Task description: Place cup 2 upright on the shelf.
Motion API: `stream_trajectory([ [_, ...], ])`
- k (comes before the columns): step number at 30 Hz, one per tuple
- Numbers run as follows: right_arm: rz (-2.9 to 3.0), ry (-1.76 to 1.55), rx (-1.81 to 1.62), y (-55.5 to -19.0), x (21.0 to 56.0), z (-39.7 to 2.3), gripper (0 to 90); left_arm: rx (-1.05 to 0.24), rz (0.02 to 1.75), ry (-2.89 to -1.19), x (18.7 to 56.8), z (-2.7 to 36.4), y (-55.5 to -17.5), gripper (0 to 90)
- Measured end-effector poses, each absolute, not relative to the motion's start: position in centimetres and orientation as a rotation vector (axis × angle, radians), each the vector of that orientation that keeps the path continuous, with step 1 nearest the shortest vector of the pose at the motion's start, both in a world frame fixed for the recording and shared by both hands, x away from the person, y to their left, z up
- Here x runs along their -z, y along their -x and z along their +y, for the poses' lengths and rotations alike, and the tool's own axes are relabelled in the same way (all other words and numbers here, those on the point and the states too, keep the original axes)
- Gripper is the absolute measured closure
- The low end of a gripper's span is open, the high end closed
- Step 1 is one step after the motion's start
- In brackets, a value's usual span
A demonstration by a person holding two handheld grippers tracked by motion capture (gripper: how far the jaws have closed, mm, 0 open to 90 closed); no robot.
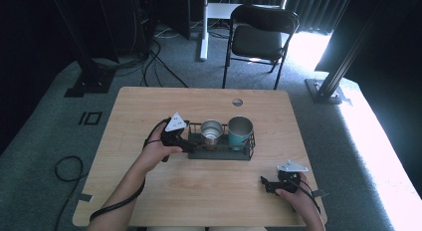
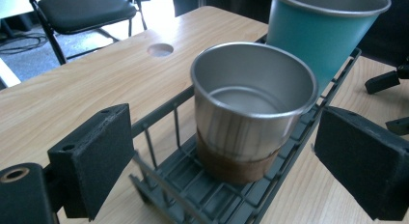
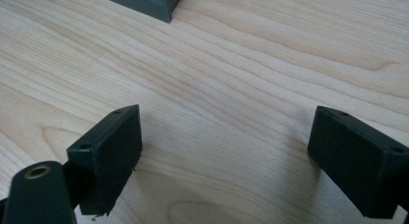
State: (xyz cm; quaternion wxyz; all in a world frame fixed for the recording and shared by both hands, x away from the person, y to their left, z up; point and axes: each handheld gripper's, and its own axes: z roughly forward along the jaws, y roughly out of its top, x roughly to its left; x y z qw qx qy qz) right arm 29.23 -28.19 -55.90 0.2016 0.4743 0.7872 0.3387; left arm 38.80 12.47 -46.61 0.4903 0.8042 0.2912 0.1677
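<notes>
At the rack's left end: left tool point(image 1: 185, 141) sits right up against the dark wire rack point(image 1: 219, 152), jaws spread with nothing pinched. In the left gripper view the pads stand either side of the rack end with the steel cup point(image 2: 251, 108) ahead between them, no contact that I can see.
Right tool: point(image 1: 267, 183) parked low near the front right of the surface point(image 1: 149, 106), well apart from the rack. Jaws wide open over bare wood in its own view, holding nothing.
Cup spot: steel cup point(image 1: 211, 131) stands in the rack's left part, teal cup point(image 1: 240, 131) just beside it on the right. Can't tell if the two rims touch.
Progress: my guess, early days. Both cups are in the rack and nothing is grabbed or lifted yet. Looks like the left tool is lining up on the steel cup or the rack end, so the actual grab and move are all left to do.
Cup pose: upright, mouth up, empty as far as I can see, long axis vertical. It tapers toward the base, with a brown band round the bottom.
Rack axis: runs left to right across the surface in the high view.
</notes>
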Motion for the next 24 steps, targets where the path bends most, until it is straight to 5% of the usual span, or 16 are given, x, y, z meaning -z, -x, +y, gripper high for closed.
stream_trajectory([
  [24,2.199,-1.327,-0.946,-29.2,55.9,-28.2,11.4,-0.418,0.78,-1.946,48.3,15.9,-38.0,7.5],
])
